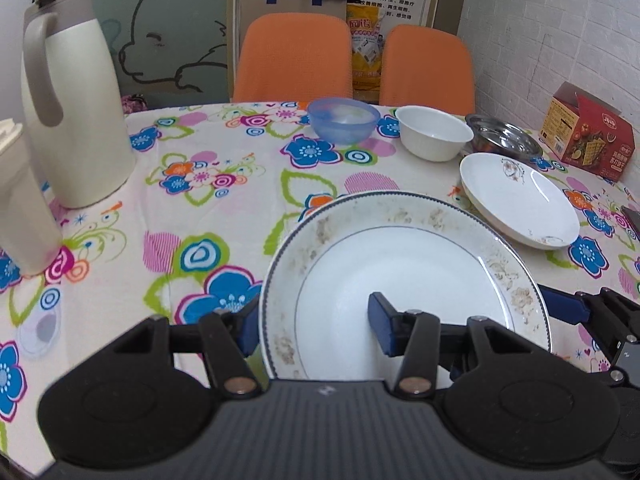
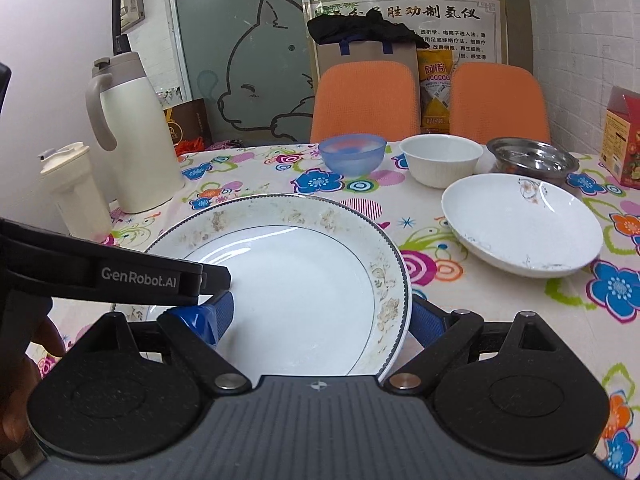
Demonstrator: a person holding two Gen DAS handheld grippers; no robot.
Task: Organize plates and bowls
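A large white plate with a blue beaded rim and faded flowers (image 1: 400, 264) (image 2: 296, 264) lies near me on the flowered tablecloth. My left gripper (image 1: 316, 322) is open and straddles the plate's left rim, one finger outside it and one over the plate. My right gripper (image 2: 322, 316) is open wide across the right rim in the same way. Farther right is a white deep plate (image 1: 520, 200) (image 2: 524, 224). Behind stand a blue plastic bowl (image 1: 343, 120) (image 2: 353, 154), a white bowl (image 1: 434, 132) (image 2: 440, 160) and a steel bowl (image 1: 504, 138) (image 2: 532, 158).
A cream thermos jug (image 1: 72, 112) (image 2: 132, 136) and a cream lidded cup (image 2: 76, 192) stand at the left. A red box (image 1: 588, 132) sits at the right by the brick wall. Two orange chairs (image 1: 292, 60) stand behind the table. A hand (image 2: 24, 360) holds the left gripper.
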